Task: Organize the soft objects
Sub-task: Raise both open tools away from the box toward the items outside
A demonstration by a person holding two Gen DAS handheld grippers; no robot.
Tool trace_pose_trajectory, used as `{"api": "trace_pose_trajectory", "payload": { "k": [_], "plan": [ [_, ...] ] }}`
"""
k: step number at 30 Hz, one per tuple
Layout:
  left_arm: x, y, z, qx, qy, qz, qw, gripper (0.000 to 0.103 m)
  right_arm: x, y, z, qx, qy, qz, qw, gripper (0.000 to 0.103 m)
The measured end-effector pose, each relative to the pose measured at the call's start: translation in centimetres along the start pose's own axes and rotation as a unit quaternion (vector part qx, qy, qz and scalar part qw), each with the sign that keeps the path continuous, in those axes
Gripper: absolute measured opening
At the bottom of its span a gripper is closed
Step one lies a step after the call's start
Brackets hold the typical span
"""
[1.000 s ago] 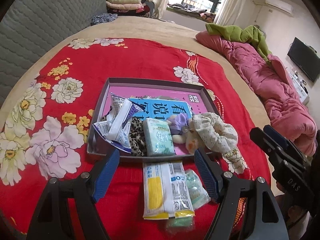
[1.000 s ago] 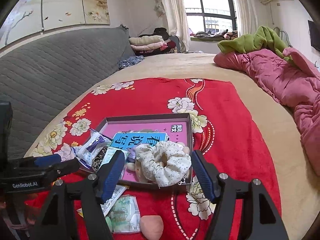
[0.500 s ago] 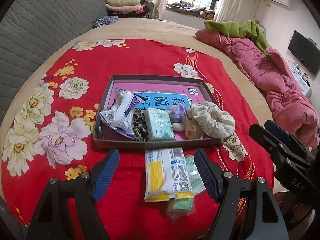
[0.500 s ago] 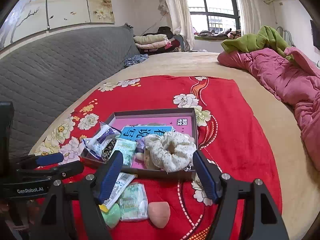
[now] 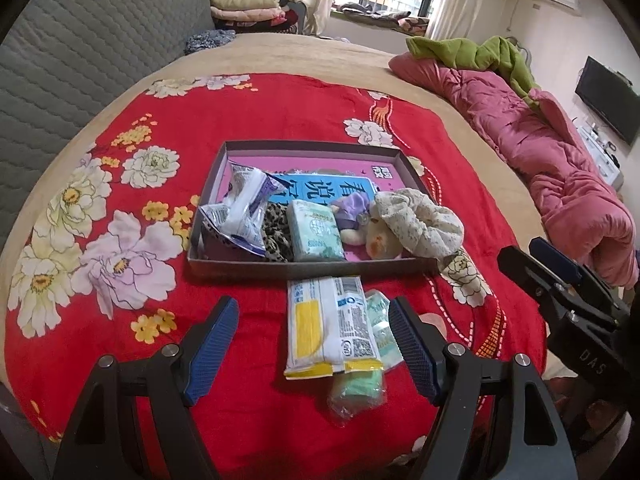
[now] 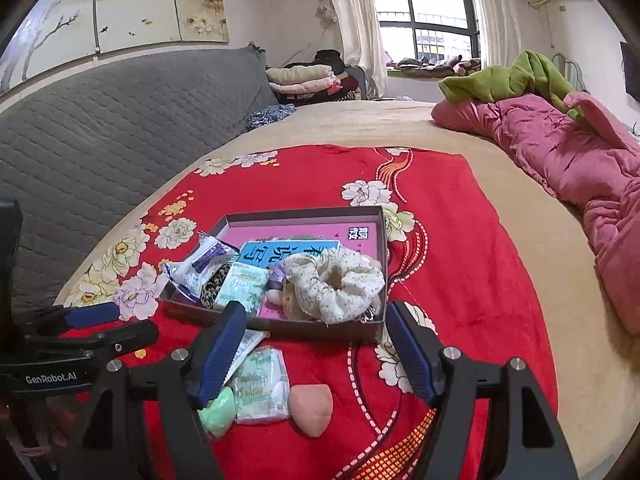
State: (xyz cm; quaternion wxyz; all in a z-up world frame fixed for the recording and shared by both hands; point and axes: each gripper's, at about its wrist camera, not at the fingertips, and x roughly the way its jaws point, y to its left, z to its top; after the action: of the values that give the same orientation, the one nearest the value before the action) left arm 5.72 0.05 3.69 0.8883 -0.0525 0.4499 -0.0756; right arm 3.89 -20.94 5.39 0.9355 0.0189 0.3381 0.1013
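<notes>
Both grippers have drawn back from the shallow box (image 5: 312, 268), so more red blanket (image 5: 280, 112) shows on its near side than a second ago; nothing in the box has shifted. The left gripper (image 5: 312, 344) hangs with fingers spread wide and empty, straddling the yellow-and-white wipes packet (image 5: 328, 328) just in front of the box; the right gripper (image 6: 316, 354) is likewise agape, holding nothing. Inside the box lie a cream scrunchie (image 6: 336, 284), a green tissue pack (image 5: 316, 230) and a crinkled wrapper (image 5: 244, 208). Still outside it (so the sorting looks unfinished) are a pink sponge (image 6: 312, 408), a small tissue pack (image 6: 260, 388) and a green sponge (image 6: 218, 408).
</notes>
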Motion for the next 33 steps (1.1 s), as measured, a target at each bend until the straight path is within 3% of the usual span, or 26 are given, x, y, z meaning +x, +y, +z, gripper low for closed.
{"api": "trace_pose_trajectory", "payload": {
  "k": [23, 33],
  "plan": [
    [-0.1, -0.7, -3.4, 0.016, 0.037, -0.017, 0.9990, 0.078, 0.7, 0.2, -3.0, -0.014, 0.063, -0.005, 0.998, 0.072],
    [2.4, -2.0, -6.3, 0.030, 0.097, -0.034, 0.9943, 0.078, 1.5, -0.1, -4.9, -0.020, 0.099, -0.010, 0.995, 0.072]
  ]
}}
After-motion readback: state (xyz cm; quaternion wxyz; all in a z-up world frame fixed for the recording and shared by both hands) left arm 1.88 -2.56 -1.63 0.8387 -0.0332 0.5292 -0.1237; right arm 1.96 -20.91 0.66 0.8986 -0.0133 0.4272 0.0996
